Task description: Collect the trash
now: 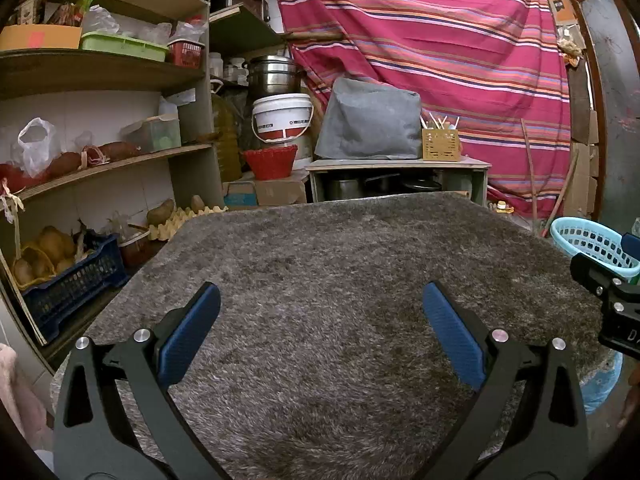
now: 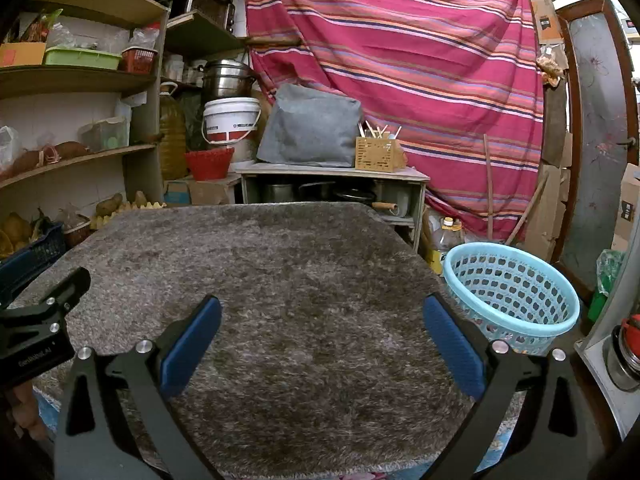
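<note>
- My left gripper (image 1: 320, 300) is spread wide above the shaggy grey-brown rug (image 1: 340, 264), its ribbed blue pads (image 1: 452, 336) holding nothing.
- My right gripper (image 2: 320, 304) gapes too, empty.
- The round, perforated light-blue plastic basket (image 2: 516, 300) sits just beside the rug's right edge.

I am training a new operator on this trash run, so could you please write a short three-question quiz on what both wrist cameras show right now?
1. True or false: the left gripper and the right gripper are both open and hold nothing.
2. Which side of the grey rug does the light blue basket stand on: A the robot's left, B the robot's right, C on top of the rug?
3. Fill in: the cloth hanging behind the low table is pink with ____.

Key
1. True.
2. B.
3. Stripes.
</note>
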Motion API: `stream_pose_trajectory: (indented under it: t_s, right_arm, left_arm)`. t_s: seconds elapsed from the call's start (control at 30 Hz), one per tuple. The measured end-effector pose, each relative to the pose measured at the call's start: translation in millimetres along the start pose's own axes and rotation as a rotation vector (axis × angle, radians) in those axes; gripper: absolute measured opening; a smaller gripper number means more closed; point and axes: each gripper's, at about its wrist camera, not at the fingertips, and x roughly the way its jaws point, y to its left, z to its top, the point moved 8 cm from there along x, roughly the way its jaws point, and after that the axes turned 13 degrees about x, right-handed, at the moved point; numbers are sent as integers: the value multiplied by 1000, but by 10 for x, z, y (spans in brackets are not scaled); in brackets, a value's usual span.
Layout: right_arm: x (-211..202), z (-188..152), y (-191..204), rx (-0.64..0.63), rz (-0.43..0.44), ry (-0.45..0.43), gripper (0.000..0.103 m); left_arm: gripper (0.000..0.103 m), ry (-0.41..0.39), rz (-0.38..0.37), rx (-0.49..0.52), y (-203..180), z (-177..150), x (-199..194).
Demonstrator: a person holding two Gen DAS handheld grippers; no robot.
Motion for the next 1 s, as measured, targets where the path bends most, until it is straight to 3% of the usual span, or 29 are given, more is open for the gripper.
stream_pose_trajectory:
  t_s: [1.0]
  right_arm:
    - [6, -2, 2, -1, 1, -1, 99]
  left_arm:
    - [98, -8, 17, -4, 10, 43, -55]
